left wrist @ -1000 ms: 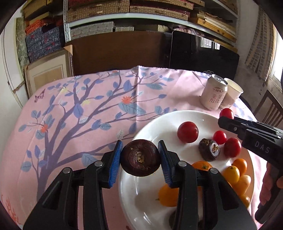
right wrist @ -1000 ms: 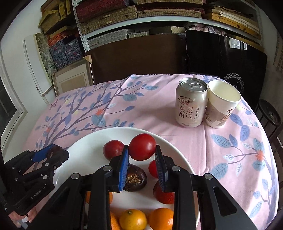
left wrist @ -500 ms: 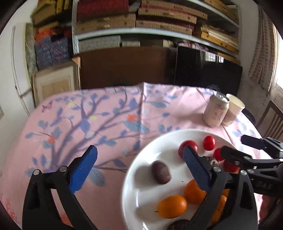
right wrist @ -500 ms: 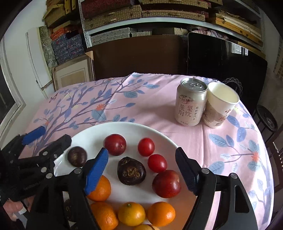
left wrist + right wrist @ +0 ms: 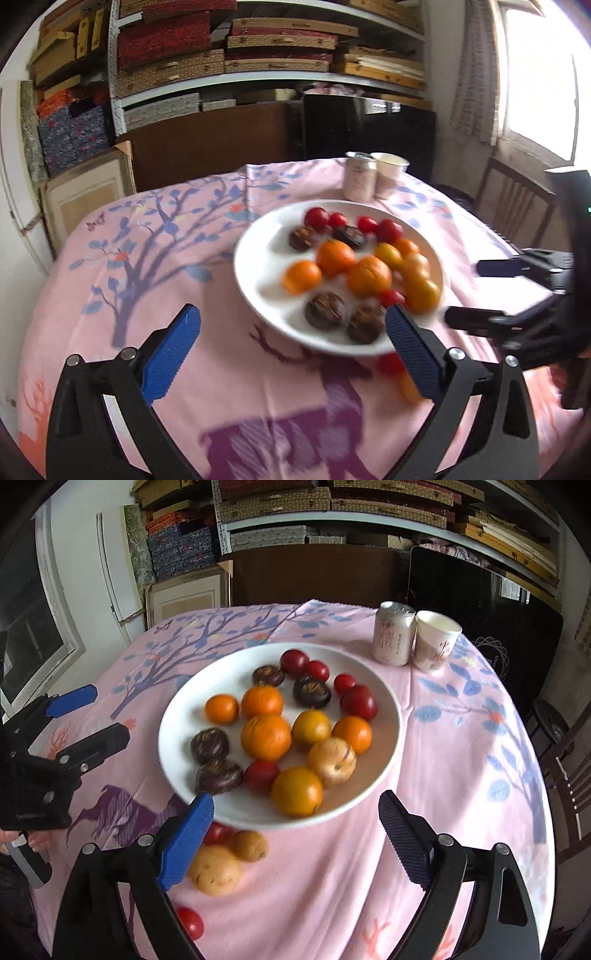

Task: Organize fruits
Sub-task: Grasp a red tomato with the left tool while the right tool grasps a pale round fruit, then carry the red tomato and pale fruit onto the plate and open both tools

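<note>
A white plate (image 5: 384, 701) (image 5: 255, 273) on the pink cloth holds several fruits: red tomatoes (image 5: 359, 702), oranges (image 5: 266, 737), dark purple fruits (image 5: 209, 744) and a pale yellow fruit (image 5: 331, 761). Loose on the cloth in front of the plate lie two yellowish fruits (image 5: 216, 873) and two small red tomatoes (image 5: 190, 923). My left gripper (image 5: 291, 354) is open and empty, held back above the plate's near edge. My right gripper (image 5: 295, 834) is open and empty, above the plate's front rim. Each gripper shows in the other's view, at the side.
A drink can (image 5: 393, 633) and a paper cup (image 5: 436, 640) stand together behind the plate. A wooden chair (image 5: 517, 203) is at the table's right. Shelves with boxes (image 5: 221, 55) and a dark cabinet stand behind the table.
Both grippers let go of their fruits, a dark purple fruit and a red tomato, onto the plate, opened wide, and pulled back and up away from it.
</note>
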`<state>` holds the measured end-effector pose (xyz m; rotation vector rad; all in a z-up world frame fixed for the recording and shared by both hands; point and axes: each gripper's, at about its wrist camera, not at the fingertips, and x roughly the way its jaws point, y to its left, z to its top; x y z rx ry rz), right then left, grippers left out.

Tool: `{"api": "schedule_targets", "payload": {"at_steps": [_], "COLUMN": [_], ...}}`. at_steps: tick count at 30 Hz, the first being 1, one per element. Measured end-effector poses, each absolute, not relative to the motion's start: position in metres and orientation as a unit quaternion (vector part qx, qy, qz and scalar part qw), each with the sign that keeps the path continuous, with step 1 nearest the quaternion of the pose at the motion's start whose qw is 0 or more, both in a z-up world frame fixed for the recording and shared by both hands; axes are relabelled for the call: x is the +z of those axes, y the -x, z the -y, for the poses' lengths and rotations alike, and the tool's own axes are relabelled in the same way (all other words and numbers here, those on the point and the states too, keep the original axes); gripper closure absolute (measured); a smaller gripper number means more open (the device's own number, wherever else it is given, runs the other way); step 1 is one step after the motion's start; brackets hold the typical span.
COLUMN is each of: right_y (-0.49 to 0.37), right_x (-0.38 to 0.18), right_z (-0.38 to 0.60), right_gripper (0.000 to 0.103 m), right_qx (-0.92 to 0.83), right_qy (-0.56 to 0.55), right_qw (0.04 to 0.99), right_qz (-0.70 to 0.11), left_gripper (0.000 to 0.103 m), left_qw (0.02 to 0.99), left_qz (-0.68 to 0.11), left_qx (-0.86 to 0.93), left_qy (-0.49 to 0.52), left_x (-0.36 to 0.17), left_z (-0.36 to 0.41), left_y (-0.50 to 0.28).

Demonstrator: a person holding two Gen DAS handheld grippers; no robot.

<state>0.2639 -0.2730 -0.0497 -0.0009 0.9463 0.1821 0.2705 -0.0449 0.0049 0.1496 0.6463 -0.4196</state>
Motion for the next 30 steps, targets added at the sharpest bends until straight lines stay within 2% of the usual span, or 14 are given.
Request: {"api": "schedule_targets", "payload": {"at_steps": [5,9,10,12,13,18,26,27,28,29,30], "right_y": [-0.258,-0.254,-0.252,-0.250,-0.250,-0.242,-0.223,-0.223,-0.223,-0.223,-0.222], "right_x": [-0.088,-0.103,-0.103,-0.100,-0.098,-0.093,-0.052,-0.050,-0.048,-0.047,-0.047], "right_z": [0.234,0.219,0.219,0.224,0.227,0.235,0.295,0.302,0.309,0.312,0.314], "right_gripper": [0.012,0.018,0.024,0.045,0.060,0.060,0.060,0.060,0.060,0.060,0.060], "right_qx": [0.078,0.054,0.053,0.061,0.066,0.082,0.075,0.074,0.070,0.062,0.050], "right_qy": [0.025,0.038,0.037,0.017,0.004,-0.010,-0.075,-0.082,-0.086,-0.082,-0.070], "right_qw": [0.847,0.841,0.846,0.851,0.851,0.848,0.879,0.881,0.884,0.888,0.892], "right_qz": [-0.526,-0.537,-0.530,-0.521,-0.521,-0.524,-0.465,-0.460,-0.454,-0.449,-0.444], "left_gripper": [0.005,0.005,0.005,0.005,0.005,0.005,0.005,0.010,0.033,0.048,0.072], "left_qw": [0.908,0.918,0.921,0.913,0.908,0.898,0.872,0.872,0.871,0.862,0.850], "left_qz": [-0.333,-0.307,-0.297,-0.302,-0.311,-0.331,-0.374,-0.382,-0.392,-0.411,-0.430], "left_qx": [-0.242,-0.229,-0.225,-0.243,-0.251,-0.249,-0.231,-0.224,-0.227,-0.253,-0.274], "left_qy": [-0.073,-0.103,-0.112,-0.123,-0.123,-0.147,-0.214,-0.208,-0.190,-0.156,-0.131], "left_x": [-0.014,-0.021,-0.021,-0.023,-0.024,-0.038,-0.067,-0.069,-0.070,-0.070,-0.071], "left_z": [0.042,0.050,0.052,0.055,0.056,0.074,0.125,0.127,0.127,0.128,0.129], "left_y": [-0.219,-0.190,-0.187,-0.182,-0.181,-0.173,-0.193,-0.198,-0.202,-0.206,-0.209]}}
